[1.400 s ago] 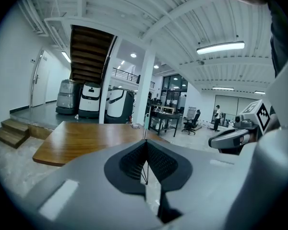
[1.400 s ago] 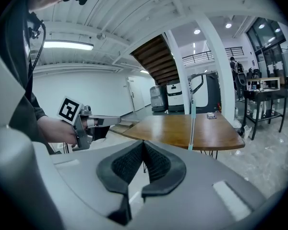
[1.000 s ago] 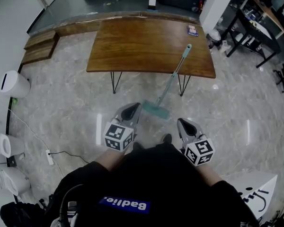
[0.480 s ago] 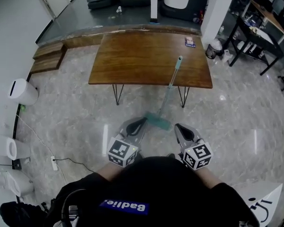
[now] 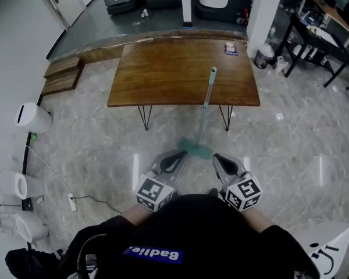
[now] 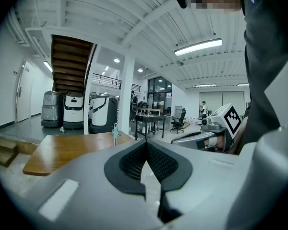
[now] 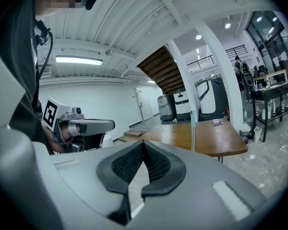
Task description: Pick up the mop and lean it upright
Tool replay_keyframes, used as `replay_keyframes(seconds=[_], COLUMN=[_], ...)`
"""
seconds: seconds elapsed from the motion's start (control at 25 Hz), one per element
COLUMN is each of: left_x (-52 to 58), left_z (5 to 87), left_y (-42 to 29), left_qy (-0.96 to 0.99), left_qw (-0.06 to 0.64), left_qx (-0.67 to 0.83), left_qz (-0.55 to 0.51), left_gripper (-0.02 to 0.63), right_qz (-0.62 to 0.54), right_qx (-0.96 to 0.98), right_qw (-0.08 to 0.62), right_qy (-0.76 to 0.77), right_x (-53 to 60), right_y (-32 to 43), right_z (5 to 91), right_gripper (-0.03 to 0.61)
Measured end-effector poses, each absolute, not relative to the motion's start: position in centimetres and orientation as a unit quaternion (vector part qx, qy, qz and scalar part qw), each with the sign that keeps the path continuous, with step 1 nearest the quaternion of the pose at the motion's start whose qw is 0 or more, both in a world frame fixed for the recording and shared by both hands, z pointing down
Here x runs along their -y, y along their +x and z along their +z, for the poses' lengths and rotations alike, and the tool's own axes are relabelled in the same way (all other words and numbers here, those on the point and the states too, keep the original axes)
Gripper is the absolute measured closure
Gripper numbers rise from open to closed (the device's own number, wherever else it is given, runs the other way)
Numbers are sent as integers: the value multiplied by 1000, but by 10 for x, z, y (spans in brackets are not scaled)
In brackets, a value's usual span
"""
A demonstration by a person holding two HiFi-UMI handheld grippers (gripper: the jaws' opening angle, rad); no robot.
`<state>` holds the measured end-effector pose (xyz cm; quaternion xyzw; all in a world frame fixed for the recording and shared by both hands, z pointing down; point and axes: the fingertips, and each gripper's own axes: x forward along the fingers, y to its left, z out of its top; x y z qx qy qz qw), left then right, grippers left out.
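the mop point(image 5: 205, 112) leans on the desk point(image 5: 163, 68), straighter than before. left gripper point(image 5: 173, 158) and right gripper point(image 5: 224, 164) are closed, empty. only gripper views show the ceiling lamp point(image 6: 200, 47).

Mop point(image 5: 204, 114) leans against table point(image 5: 163, 74) front edge, head on floor point(image 5: 99, 138). Left gripper point(image 5: 174, 157), right gripper point(image 5: 222, 160) side by side before it.

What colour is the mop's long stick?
Pale teal. The mop handle shows best in the head view, standing by the wooden table.
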<state>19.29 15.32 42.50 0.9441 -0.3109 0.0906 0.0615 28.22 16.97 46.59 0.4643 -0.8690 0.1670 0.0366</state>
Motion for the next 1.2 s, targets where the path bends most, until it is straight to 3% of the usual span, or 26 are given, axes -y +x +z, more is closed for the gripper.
replay_keyframes(seconds=[1.2], left_x=[-159], left_z=[431], left_y=[184], left_qy=[947], left_qw=[58], left_qx=[304], left_qz=[88], left_gripper=[594], right_qz=[137], right_qx=[880], right_qw=[61], right_qy=[451], right_x=[-171], right_y=[266], right_z=[461], right_gripper=[575])
